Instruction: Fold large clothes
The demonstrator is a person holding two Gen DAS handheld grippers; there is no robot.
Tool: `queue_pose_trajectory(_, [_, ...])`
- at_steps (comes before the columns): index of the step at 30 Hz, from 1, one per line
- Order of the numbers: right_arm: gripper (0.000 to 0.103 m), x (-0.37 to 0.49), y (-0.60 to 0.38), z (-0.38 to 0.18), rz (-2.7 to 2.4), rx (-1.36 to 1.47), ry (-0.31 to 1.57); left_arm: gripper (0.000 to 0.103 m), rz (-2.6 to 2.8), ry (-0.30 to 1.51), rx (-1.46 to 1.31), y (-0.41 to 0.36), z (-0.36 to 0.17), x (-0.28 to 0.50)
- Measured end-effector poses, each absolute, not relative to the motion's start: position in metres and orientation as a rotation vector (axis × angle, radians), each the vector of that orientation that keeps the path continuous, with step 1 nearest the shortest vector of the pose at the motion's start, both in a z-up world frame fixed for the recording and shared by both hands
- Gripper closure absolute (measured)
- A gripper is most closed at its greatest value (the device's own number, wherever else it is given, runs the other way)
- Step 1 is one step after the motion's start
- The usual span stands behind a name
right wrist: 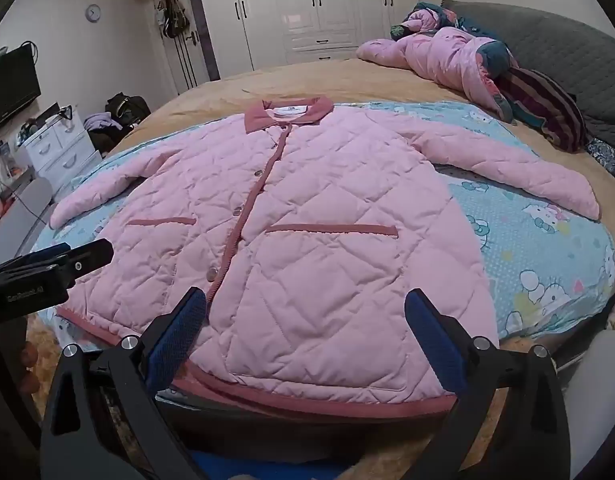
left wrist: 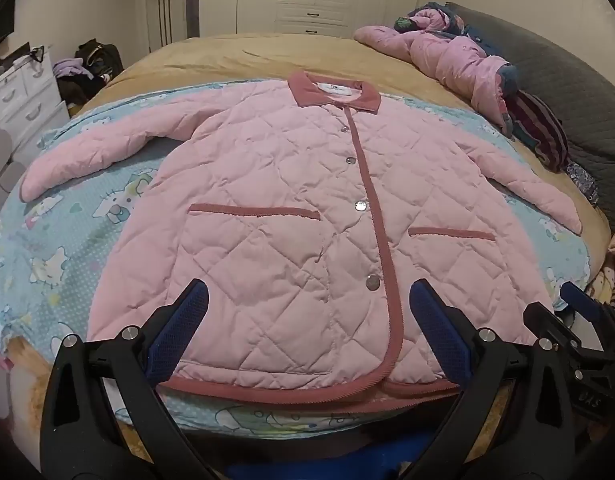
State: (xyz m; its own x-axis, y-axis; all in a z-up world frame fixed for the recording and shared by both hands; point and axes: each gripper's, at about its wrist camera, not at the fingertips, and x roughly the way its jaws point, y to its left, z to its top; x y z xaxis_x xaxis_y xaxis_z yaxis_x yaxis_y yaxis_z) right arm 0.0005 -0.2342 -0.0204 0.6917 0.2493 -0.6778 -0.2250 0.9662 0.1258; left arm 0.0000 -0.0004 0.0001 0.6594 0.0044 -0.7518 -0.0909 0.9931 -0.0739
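A pink quilted jacket [left wrist: 275, 216] with a dark pink collar, trim and snap buttons lies flat and face up on a light blue cartoon sheet [left wrist: 55, 248], both sleeves spread out. It also shows in the right wrist view [right wrist: 307, 240]. My left gripper [left wrist: 307, 296] is open and empty, above the jacket's bottom hem near its middle. My right gripper [right wrist: 305, 304] is open and empty, above the hem on the jacket's right half. The right gripper also shows in the left wrist view [left wrist: 579, 312]; the left gripper also shows in the right wrist view [right wrist: 67, 256].
The sheet [right wrist: 547, 248] lies on a bed with a tan cover [left wrist: 235, 56]. A pile of pink bedding and clothes [left wrist: 459, 60] sits at the far right by a grey headboard [left wrist: 567, 80]. White drawers [left wrist: 23, 96] and bags stand left of the bed; wardrobes [right wrist: 319, 8] behind.
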Motion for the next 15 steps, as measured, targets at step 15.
queue_pose_trajectory(15, [0.004, -0.005, -0.228, -0.015, 0.269, 0.013, 0.750, 0.008, 0.047, 0.833, -0.114, -0.003, 0.006, -0.003])
